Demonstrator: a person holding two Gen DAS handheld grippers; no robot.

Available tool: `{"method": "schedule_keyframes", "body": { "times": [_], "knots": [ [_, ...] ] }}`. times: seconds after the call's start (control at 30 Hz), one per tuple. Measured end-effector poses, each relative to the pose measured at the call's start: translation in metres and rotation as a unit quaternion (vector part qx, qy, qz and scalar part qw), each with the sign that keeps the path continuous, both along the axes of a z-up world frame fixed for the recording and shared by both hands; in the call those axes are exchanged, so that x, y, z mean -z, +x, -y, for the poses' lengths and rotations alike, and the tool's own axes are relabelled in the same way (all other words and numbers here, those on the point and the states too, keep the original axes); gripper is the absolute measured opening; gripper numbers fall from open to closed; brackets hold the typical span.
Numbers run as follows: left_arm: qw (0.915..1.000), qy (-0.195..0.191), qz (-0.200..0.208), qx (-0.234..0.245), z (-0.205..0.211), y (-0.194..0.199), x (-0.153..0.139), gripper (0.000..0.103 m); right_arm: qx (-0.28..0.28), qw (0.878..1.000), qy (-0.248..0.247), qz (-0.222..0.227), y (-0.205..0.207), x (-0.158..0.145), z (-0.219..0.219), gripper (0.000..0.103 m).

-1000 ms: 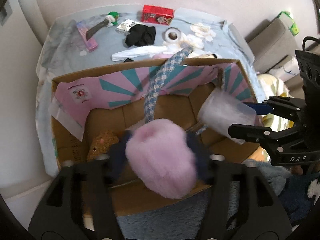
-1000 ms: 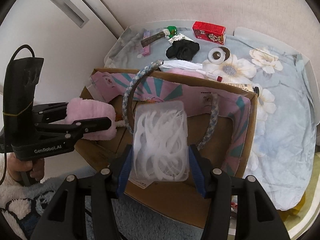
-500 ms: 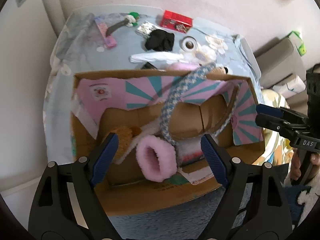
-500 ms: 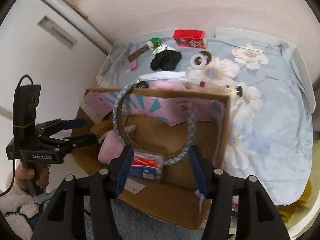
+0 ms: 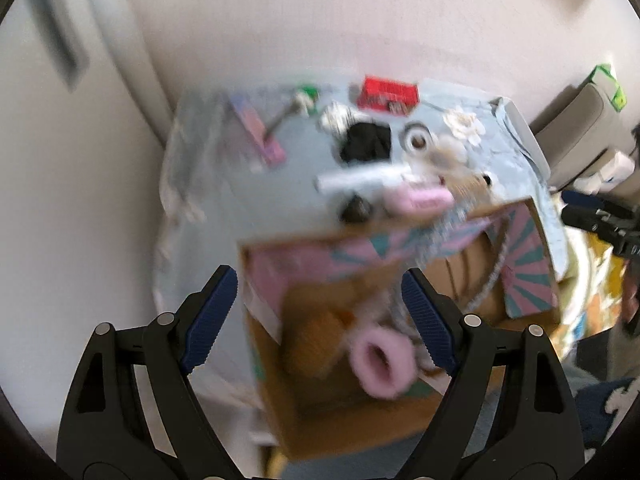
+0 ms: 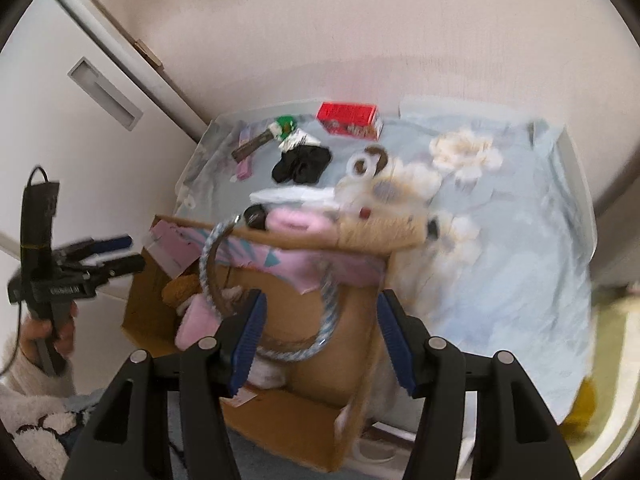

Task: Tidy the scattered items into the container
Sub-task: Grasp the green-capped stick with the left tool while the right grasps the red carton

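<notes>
Right wrist view, container: a cardboard box [image 6: 280, 412] with a pink-and-teal printed liner, standing open against the near edge of the table [image 6: 520, 280].
Inside the box: a fluffy pink cuff [image 5: 382, 364], a brown plush lump [image 6: 180, 290] and a blue-white braided rope ring [image 6: 208, 264] that arches over the rim.
Left claw [image 5: 320, 320]: released, with nothing between its ribbed blue pads; it hangs over the box's left part.
Right claw [image 6: 318, 340]: parted and empty, above the box's near wall.
Step in hand: judged to fall between placements, as both claws are empty over the box and point toward the table.
Still scattered: a red carton [image 6: 348, 120], a black crumpled cloth [image 6: 302, 166], a tape roll [image 6: 366, 164], a white tube [image 5: 360, 178], a soft pink piece [image 6: 296, 222] just behind the box, a purple stick [image 5: 258, 130] and a dark green-capped tool [image 6: 264, 138].
Next move: probably a reach across the box; the pink piece and white tube lie nearest.
Handling: the cloth would crush in a grip, and the carton is rigid and flat-sided.
Surface: a pale blue floral cloth [image 6: 472, 152], wrinkled.
Blur: both views are smeared, so small details stay uncertain.
</notes>
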State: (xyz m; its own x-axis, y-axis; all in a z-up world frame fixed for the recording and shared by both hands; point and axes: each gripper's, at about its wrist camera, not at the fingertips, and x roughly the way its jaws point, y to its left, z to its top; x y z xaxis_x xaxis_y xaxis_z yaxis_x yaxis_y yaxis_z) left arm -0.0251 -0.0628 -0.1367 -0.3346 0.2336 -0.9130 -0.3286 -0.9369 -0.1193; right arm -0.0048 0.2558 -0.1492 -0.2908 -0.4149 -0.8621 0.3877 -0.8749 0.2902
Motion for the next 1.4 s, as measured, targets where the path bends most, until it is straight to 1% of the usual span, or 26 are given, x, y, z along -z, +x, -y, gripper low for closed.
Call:
{"method": "schedule_keyframes", "body": {
  "times": [0.07, 0.17, 0.27, 0.33, 0.43, 0.57, 0.67, 0.77, 0.9, 0.97, 1.1, 1.2, 1.27, 1.3, 1.33, 1.4],
  "knots": [
    [0.9991, -0.018, -0.034, 0.020, -0.003, -0.018, -0.008, 0.084, -0.019, 0.999, 0.015, -0.022, -0.010, -0.008, 0.001, 0.053],
    [0.9950, -0.020, -0.079, 0.057, -0.007, -0.047, -0.012, 0.088, -0.064, 0.995, 0.044, -0.070, -0.033, -0.019, 0.011, 0.053],
    [0.9916, -0.015, -0.095, 0.087, -0.013, -0.082, -0.005, 0.088, -0.092, 0.989, 0.056, -0.100, -0.061, -0.020, 0.018, 0.053],
    [0.9909, -0.013, -0.091, 0.098, -0.018, -0.105, 0.004, 0.088, -0.103, 0.988, 0.052, -0.103, -0.080, -0.017, 0.022, 0.053],
    [0.9896, -0.007, -0.086, 0.116, -0.031, -0.144, 0.026, 0.088, -0.119, 0.985, 0.052, -0.111, -0.111, -0.005, 0.030, 0.053],
    [0.9912, 0.015, -0.057, 0.119, -0.047, -0.186, 0.056, 0.088, -0.139, 0.980, 0.078, -0.118, -0.149, 0.022, 0.047, 0.053],
    [0.9916, 0.028, -0.039, 0.120, -0.058, -0.211, 0.077, 0.088, -0.156, 0.977, 0.081, -0.117, -0.173, 0.044, 0.060, 0.053],
    [0.9910, 0.032, -0.030, 0.127, -0.066, -0.227, 0.094, 0.087, -0.180, 0.973, 0.093, -0.115, -0.193, 0.065, 0.074, 0.053],
    [0.9903, 0.031, -0.018, 0.135, -0.074, -0.237, 0.111, 0.083, -0.211, 0.965, 0.110, -0.113, -0.209, 0.085, 0.092, 0.053],
    [0.9903, 0.032, -0.012, 0.135, -0.078, -0.241, 0.118, 0.080, -0.227, 0.960, 0.119, -0.114, -0.214, 0.095, 0.100, 0.053],
    [0.9897, 0.036, 0.002, 0.138, -0.083, -0.246, 0.130, 0.070, -0.246, 0.953, 0.132, -0.117, -0.220, 0.107, 0.111, 0.053],
    [0.9890, 0.033, 0.004, 0.144, -0.086, -0.246, 0.136, 0.055, -0.252, 0.951, 0.134, -0.120, -0.223, 0.112, 0.116, 0.053],
    [0.9888, 0.040, -0.002, 0.144, -0.086, -0.246, 0.136, 0.049, -0.254, 0.951, 0.132, -0.119, -0.225, 0.114, 0.117, 0.053],
    [0.9893, 0.034, -0.005, 0.142, -0.086, -0.246, 0.137, 0.036, -0.256, 0.950, 0.132, -0.120, -0.226, 0.115, 0.118, 0.053],
    [0.9893, 0.029, -0.003, 0.143, -0.087, -0.246, 0.139, 0.032, -0.258, 0.949, 0.132, -0.120, -0.226, 0.116, 0.118, 0.053],
    [0.9889, 0.036, -0.002, 0.144, -0.087, -0.244, 0.142, 0.032, -0.264, 0.948, 0.132, -0.117, -0.227, 0.118, 0.120, 0.053]
  ]
}}
